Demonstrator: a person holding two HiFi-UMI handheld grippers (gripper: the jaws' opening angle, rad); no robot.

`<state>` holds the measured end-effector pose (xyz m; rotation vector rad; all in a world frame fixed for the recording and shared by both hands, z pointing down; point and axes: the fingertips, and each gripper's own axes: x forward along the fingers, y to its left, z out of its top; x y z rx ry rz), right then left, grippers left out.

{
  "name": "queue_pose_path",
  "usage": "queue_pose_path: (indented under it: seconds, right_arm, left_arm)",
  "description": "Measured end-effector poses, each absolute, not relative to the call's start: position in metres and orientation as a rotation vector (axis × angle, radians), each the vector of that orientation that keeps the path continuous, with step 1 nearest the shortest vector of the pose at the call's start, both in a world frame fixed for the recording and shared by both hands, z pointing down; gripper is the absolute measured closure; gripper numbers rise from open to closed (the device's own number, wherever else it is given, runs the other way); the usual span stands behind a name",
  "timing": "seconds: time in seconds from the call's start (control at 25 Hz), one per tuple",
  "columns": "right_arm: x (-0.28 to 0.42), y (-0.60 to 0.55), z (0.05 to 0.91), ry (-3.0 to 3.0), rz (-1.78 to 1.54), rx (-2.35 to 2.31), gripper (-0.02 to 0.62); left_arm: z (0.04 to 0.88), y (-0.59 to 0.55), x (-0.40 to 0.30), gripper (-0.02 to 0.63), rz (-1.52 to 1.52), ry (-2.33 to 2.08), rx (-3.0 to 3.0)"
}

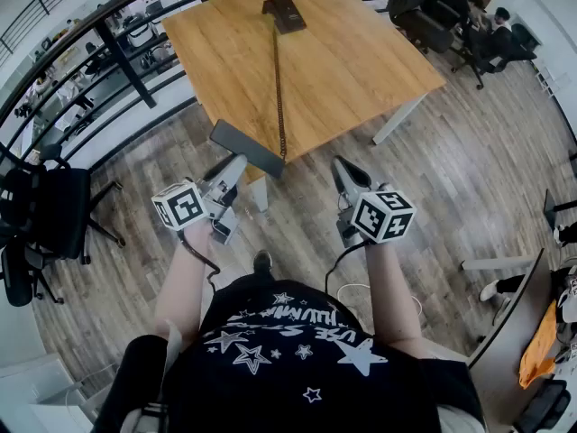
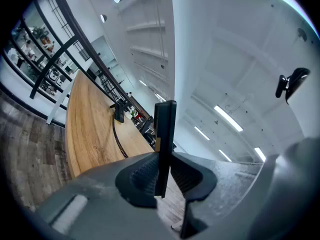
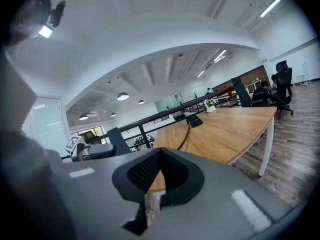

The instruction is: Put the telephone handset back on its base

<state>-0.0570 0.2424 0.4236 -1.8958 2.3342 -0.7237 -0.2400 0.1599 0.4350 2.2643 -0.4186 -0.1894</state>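
Black telephone handset [image 1: 247, 148], dark base [image 1: 284, 13], honey wood-grain table [image 1: 361, 70], grey-brown plank floor [image 1: 451, 179], black shirt [image 1: 270, 377] with white stars

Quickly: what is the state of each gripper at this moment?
Left gripper: closed on the telephone handset.
Right gripper: closed, holding nothing.

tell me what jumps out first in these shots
The left gripper is shut on the black telephone handset, held by the near edge of the wooden table. Its coiled cord stretches straight across the tabletop to the base at the far edge. The right gripper holds nothing.
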Motion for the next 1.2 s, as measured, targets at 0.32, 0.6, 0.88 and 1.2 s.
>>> queue_pose_path:
  seconds: [0.32, 0.6, 0.88, 1.2]
  right_arm:
    - [-0.059, 0.233, 0.425, 2.325, -0.725, -1.916, 0.594]
    - [-0.058, 0.212, 0.432, 2.282, -0.733, -1.946, 0.594]
    - [-0.05, 0.185, 0.43, 2.217, -0.707, -2.001, 0.594]
    - [-0.023, 0.171, 0.422, 2.182, -0.67, -2.115, 0.594]
  left_arm:
    - [0.439, 0.152, -0.242, 0.529, -0.174, -0.398, 2.256]
    - [0.445, 0.127, -0.241, 0.529, -0.178, -0.356, 2.261]
    - [0.453, 0.098, -0.241, 0.529, -0.169, -0.291, 2.243]
    - [0.448, 0.071, -0.225, 0.529, -0.152, -0.219, 2.242]
